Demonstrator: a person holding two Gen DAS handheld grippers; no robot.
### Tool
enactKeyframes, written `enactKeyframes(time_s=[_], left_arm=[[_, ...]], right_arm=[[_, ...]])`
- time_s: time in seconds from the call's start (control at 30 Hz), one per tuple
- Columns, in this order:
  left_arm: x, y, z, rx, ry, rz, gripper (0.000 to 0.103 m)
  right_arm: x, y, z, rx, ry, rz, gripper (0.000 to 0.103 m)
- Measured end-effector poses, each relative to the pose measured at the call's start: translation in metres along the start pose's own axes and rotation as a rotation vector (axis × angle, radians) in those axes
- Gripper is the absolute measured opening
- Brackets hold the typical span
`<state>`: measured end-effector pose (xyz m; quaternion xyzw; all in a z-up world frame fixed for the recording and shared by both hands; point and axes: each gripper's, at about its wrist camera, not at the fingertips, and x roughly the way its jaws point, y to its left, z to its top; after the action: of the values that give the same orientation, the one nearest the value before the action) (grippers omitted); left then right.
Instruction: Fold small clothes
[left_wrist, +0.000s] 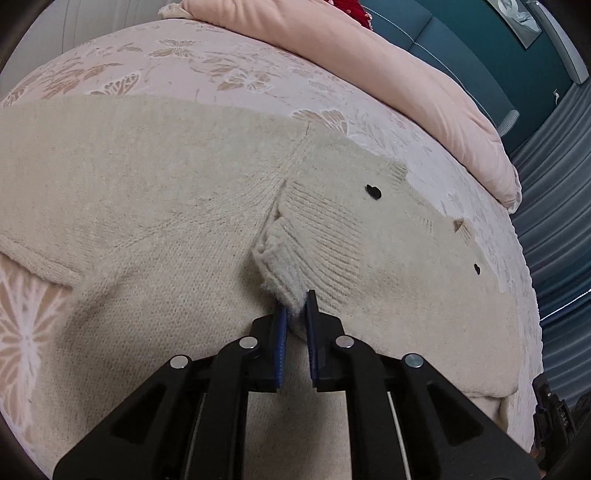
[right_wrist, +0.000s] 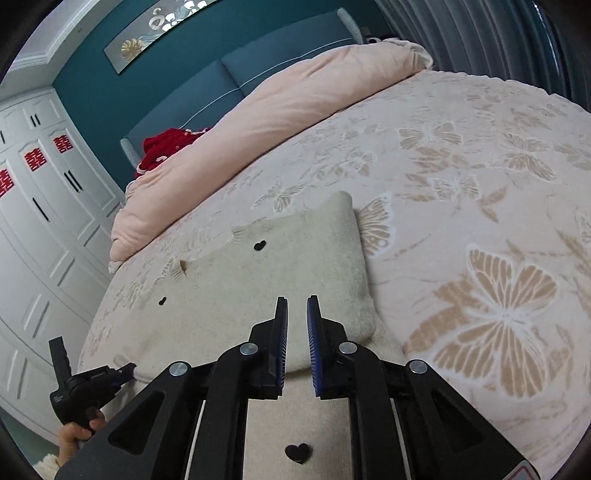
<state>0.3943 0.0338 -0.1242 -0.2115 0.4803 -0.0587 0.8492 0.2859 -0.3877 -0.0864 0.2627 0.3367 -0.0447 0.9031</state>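
Observation:
A cream knit sweater (left_wrist: 147, 203) with small black hearts lies spread on the bed. In the left wrist view my left gripper (left_wrist: 295, 304) is shut on the ribbed cuff (left_wrist: 288, 266) of a sleeve, whose fuzzy edge is pinched between the blue pads. The right wrist view shows the same sweater (right_wrist: 295, 258) folded over itself. My right gripper (right_wrist: 296, 298) hovers over its near part, jaws almost together with no cloth visible between the tips. The left gripper (right_wrist: 129, 368), held by a hand (right_wrist: 74, 432), shows there at the sweater's left edge.
The bedspread (right_wrist: 480, 184) is pale pink with butterfly patterns. A rolled pink duvet (right_wrist: 277, 110) lies along the teal headboard (right_wrist: 258, 62), with a red garment (right_wrist: 166, 144) behind it. A white wardrobe (right_wrist: 44, 221) stands left of the bed, and grey-blue curtains (left_wrist: 554, 184) hang beyond it.

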Motion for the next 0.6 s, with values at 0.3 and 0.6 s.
enactKeyframes(time_s=[0.3,0.6], left_arm=[[-0.012,0.006,-0.002,-0.018,-0.005,-0.028,0.016],[-0.122,0.176,0.017,-0.331,-0.182,0.113,0.073]], right_arm=[[0.011,-0.011,-0.022,0.065,0.087,-0.110,0.015],[-0.039,0.058,-0.151,-0.219,0.180,-0.022,0.026]])
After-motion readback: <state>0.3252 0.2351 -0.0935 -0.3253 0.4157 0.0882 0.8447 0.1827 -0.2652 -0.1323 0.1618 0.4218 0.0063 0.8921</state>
